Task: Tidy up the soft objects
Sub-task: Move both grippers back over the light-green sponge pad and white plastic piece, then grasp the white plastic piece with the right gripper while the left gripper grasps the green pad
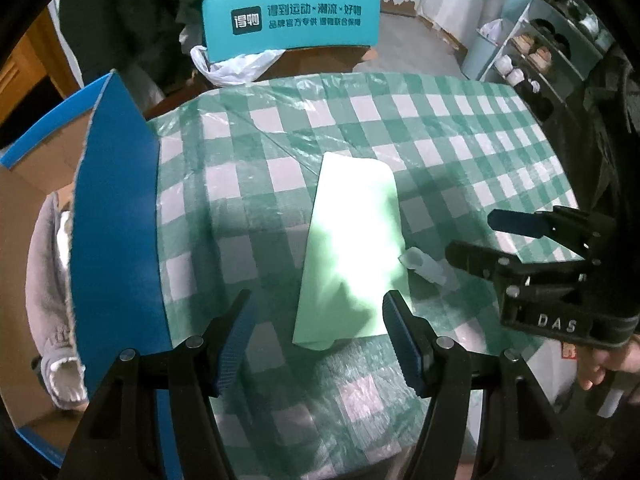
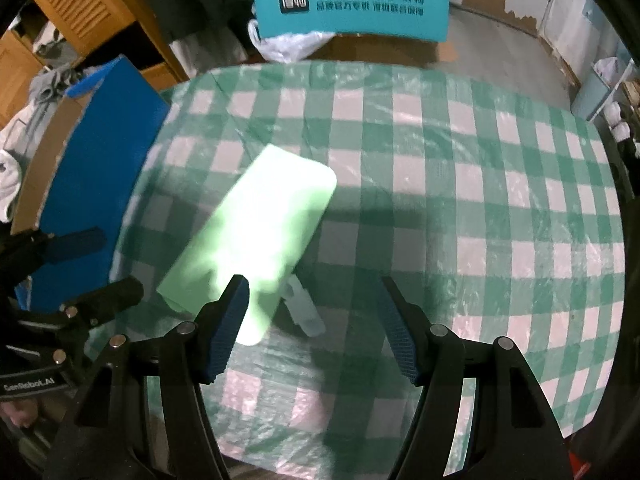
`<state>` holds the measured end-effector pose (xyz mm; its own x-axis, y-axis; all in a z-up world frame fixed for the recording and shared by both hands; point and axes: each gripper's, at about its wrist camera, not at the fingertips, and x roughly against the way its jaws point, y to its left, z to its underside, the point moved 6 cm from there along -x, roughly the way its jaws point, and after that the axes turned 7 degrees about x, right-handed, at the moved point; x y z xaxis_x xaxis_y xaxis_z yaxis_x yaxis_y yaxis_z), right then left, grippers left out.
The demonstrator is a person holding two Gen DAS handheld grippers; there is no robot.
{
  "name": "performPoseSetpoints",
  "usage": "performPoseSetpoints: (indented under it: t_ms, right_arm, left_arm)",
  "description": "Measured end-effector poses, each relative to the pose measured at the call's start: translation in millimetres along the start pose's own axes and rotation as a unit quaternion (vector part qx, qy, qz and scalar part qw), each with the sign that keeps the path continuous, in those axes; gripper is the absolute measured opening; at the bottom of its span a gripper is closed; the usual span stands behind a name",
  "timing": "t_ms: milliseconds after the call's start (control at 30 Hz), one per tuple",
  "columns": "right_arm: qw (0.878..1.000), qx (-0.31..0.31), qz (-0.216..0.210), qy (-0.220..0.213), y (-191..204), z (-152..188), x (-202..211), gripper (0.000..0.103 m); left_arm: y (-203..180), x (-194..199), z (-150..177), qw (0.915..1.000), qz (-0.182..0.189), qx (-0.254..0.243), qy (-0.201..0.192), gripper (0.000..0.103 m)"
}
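Green folded cloth (image 1: 352,248) lies flat on the checked table (image 1: 460,132), long axis running away from the spread, empty left gripper (image 1: 316,340), its near end between those fingers, while the right gripper (image 2: 312,332), also spread and empty, hovers beside its right edge.

Left wrist view: looks forward and down along its own fingers, close above the green-and-white checked plastic tablecloth (image 1: 420,128). Right wrist view: same heading, from farther right. Both share the pale green folded cloth (image 1: 352,240) (image 2: 260,232) and the teal printed chair back (image 1: 292,20) (image 2: 352,4).
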<state>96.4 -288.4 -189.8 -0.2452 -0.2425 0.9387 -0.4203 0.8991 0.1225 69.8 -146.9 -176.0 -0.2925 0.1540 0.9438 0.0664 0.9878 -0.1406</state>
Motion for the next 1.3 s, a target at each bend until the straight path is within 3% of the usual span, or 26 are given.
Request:
performPoseSetpoints:
  t_ms: [433,833,933,1100,1167,1300]
  right_arm:
    - [0.999,0.027,-0.002,0.042,5,18,-40,0.064]
    - [0.998,0.035,0.008,0.044,5,19,-53,0.043]
    - [0.998,0.043,0.007,0.041,7,19,-53,0.021]
    - [0.999,0.028,-0.004,0.037,4,21,-48,0.016]
    - [0.999,0.017,-0.001,0.031,-2,18,-43,0.016]
    - [1.0,-0.007,-0.001,0.022,-20,17,-34,0.016]
  left_arm:
    - [1,-29,7,0.9994,-0.013,-0.011,0.031,0.066]
    - [7,-42,5,0.9986,-0.008,0.003,0.051,0.066]
    - [5,-45,4,0.9985,-0.007,0.002,0.054,0.066]
    - [0,-49,-2,0.9982,-0.002,0.01,0.059,0.067]
    - [-4,-50,-6,0.9982,0.001,0.011,0.059,0.075]
    - [-10,-54,-12,0.9986,-0.001,0.011,0.052,0.079]
